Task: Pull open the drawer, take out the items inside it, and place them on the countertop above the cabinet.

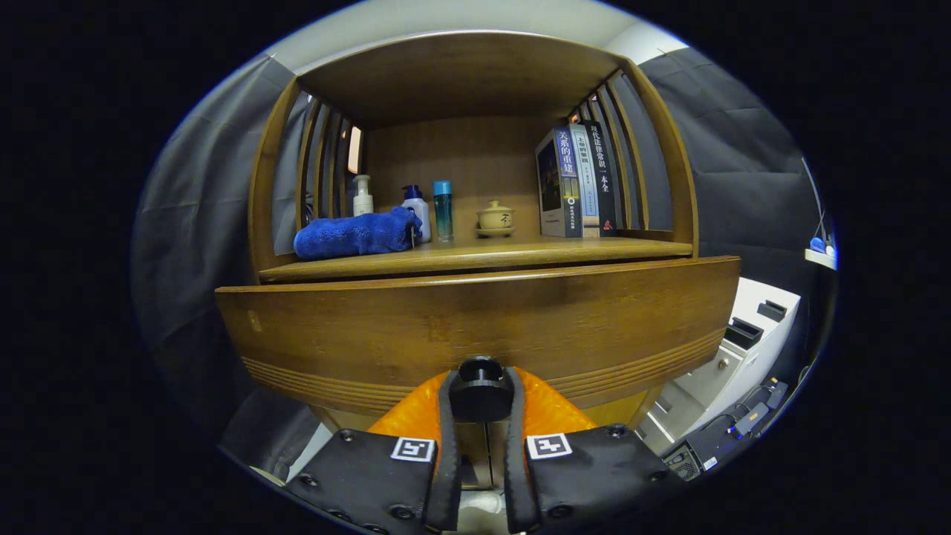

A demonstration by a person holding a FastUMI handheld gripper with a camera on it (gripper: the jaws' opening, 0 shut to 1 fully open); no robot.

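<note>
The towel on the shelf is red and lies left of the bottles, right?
Not quite. The towel is blue, not red, as the gripper view shows. It does lie on the shelf, left of the bottles. The tool grips the drawer knob.

The gripper has two black, screw-studded blocks, each bearing a square black-and-white marker (perhaps tracking tags) nearest the drawer knob.

Staged home booth: wooden cabinet sitting against black cloth, its upper-centre shelf carrying books, toiletry bottles, a teacup.
</note>
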